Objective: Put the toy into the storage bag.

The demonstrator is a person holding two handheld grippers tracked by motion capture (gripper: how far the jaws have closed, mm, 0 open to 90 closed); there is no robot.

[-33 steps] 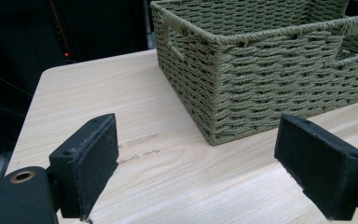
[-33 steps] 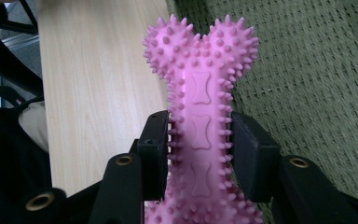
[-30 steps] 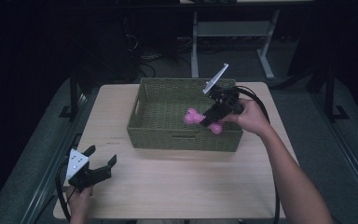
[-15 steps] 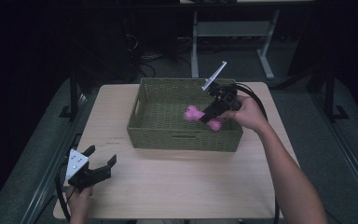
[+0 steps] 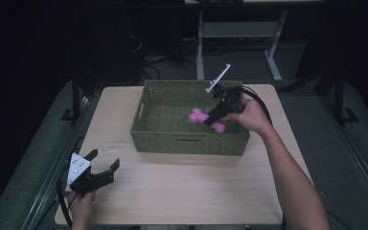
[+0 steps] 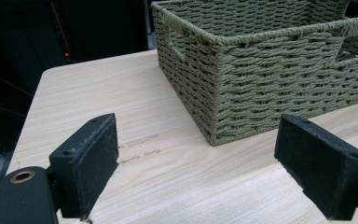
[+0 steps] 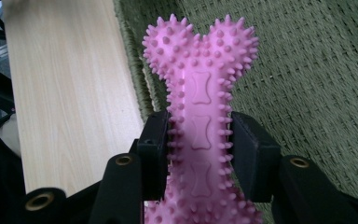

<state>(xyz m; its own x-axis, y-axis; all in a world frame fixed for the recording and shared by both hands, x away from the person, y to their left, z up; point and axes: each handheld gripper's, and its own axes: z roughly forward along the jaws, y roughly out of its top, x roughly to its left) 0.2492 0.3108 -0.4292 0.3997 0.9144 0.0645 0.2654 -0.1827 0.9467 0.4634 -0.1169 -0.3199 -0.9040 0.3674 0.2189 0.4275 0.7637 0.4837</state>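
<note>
Pale wooden table (image 5: 182,191), dark room, green woven basket (image 5: 187,141) at its far side.

Right gripper (image 5: 216,116) pinches the pink spiky bone toy (image 7: 200,116) over the basket's inside; left gripper (image 5: 98,168) rests gaping and empty near the table's front corner.

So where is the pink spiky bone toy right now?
The pink spiky bone toy is clamped in the right gripper, inside the right part of the green woven basket in the high view, just above its floor.
</note>
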